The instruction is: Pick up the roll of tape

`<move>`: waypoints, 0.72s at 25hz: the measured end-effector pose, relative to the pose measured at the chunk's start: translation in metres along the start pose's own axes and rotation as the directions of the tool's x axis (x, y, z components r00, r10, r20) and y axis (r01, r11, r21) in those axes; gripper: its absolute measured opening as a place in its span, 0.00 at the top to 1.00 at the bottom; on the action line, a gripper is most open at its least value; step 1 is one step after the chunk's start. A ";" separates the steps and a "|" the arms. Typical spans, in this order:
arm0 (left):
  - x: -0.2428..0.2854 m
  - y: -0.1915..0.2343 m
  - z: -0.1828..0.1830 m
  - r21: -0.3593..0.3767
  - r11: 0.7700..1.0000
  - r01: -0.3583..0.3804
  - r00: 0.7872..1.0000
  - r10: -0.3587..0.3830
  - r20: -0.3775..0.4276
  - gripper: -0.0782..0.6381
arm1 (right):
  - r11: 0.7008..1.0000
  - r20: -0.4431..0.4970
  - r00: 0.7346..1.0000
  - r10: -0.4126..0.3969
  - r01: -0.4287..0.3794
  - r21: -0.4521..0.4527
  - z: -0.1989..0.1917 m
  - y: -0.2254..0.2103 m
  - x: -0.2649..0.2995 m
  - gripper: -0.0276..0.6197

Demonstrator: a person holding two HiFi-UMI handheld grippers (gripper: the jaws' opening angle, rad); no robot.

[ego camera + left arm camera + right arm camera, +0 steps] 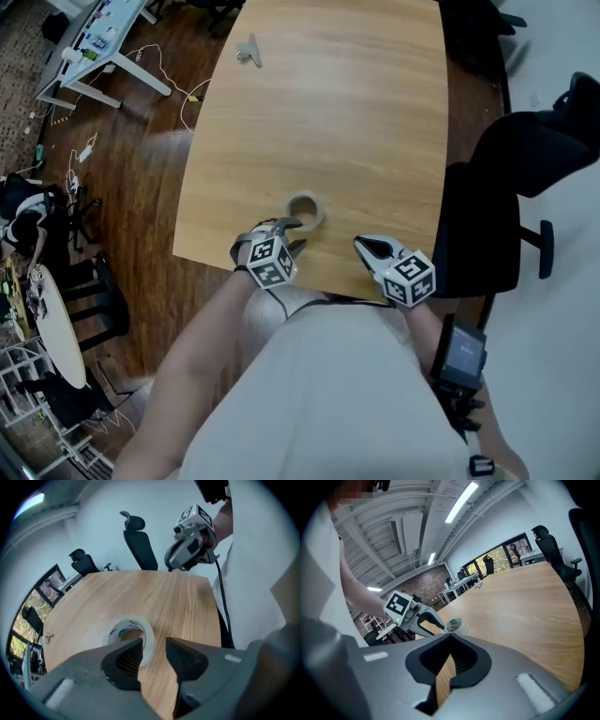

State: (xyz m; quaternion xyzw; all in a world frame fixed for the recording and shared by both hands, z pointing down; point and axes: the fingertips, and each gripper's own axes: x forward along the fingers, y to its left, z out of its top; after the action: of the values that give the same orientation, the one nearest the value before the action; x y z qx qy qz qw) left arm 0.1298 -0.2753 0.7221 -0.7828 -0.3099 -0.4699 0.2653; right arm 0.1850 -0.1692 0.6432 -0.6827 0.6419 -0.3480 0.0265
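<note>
The roll of tape [305, 210] lies flat on the wooden table [328, 112] near its front edge, pale with a printed core. My left gripper [294, 234] hangs just in front of the roll, pointing steeply down. In the left gripper view its jaws [153, 651] stand open, and the roll [132, 634] sits right beyond the left fingertip [127, 657], with its near rim by the gap. Nothing is pressed between the pads. My right gripper [362, 245] is shut and empty over the table edge to the right of the roll. From the right gripper [450, 637] view the roll [454, 624] shows beside the left gripper [412, 613].
A small metal clip-like object [248, 52] lies at the table's far left corner. A black office chair [511, 178] stands close to the table's right side. White desks and cables [103, 47] are on the floor at the left.
</note>
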 end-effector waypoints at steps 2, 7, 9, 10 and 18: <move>0.010 0.003 -0.007 0.072 0.997 0.029 0.998 -0.024 -0.064 0.64 | 1.000 0.006 1.000 -0.009 0.009 0.007 0.000 -0.004 -0.004 0.95; 0.025 0.003 -0.019 0.240 0.964 0.114 0.978 -0.066 -0.197 0.64 | 0.999 0.015 0.999 -0.042 0.041 0.036 -0.005 -0.012 -0.018 0.95; 0.032 0.000 -0.025 0.327 0.932 0.156 0.966 -0.074 -0.247 0.64 | 0.997 0.016 0.998 -0.061 0.060 0.047 -0.008 -0.015 -0.023 0.95; 0.033 0.000 -0.029 0.358 0.917 0.176 0.960 -0.080 -0.267 0.64 | 0.996 0.017 0.997 -0.069 0.068 0.051 -0.008 -0.015 -0.024 0.95; 0.037 0.004 -0.042 0.413 0.868 0.275 0.918 -0.109 -0.382 0.64 | 0.995 0.040 0.997 -0.072 0.069 0.070 -0.001 -0.027 -0.030 0.95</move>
State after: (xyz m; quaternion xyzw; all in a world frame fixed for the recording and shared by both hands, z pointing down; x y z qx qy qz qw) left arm 0.1225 -0.2988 0.7719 -0.5673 -0.4376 -0.5380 0.4441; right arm 0.2100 -0.1373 0.6438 -0.7110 0.6042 -0.3561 0.0512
